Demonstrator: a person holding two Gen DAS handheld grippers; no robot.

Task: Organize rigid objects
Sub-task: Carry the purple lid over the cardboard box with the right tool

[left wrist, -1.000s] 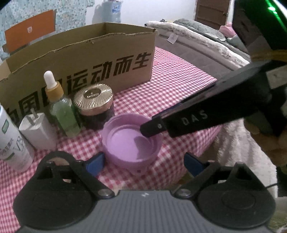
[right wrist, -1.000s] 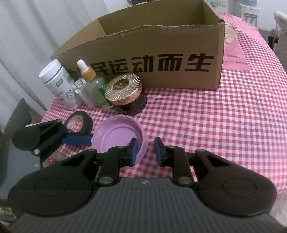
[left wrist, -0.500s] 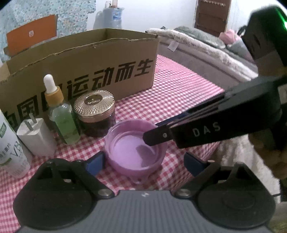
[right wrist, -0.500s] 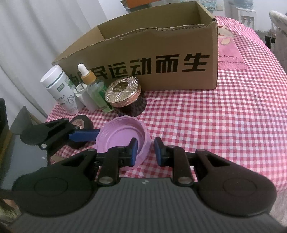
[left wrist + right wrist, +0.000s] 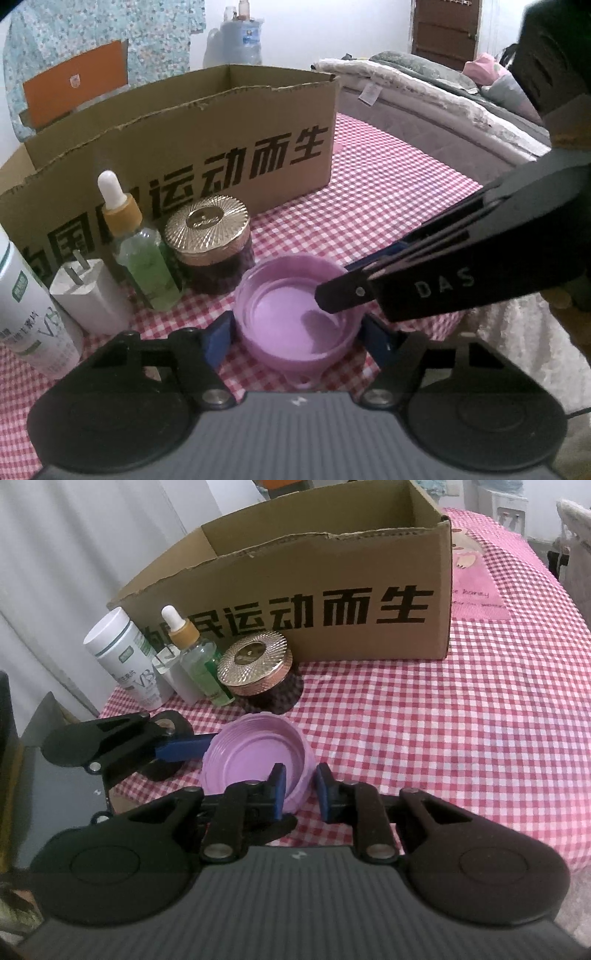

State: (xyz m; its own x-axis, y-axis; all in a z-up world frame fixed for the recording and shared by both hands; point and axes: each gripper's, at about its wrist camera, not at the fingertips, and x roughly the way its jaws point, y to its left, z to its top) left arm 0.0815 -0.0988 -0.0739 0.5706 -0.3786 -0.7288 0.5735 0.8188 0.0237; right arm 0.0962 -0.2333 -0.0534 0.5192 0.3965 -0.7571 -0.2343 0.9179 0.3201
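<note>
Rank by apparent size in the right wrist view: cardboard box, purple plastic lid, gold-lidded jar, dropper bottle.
1. Brown cardboard box
2. Purple plastic lid, though nearest the camera
3. Gold-lidded round jar
4. Green glass dropper bottle, slimmer but taller than the jar; close call

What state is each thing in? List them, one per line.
Box: open-topped, upright.
Purple lid: upside down, rim pinched by the right gripper.
Left gripper: jaws closing around the lid.
Dropper bottle: capped, upright.
Gold jar: lidded.
White bottle: upright.
</note>
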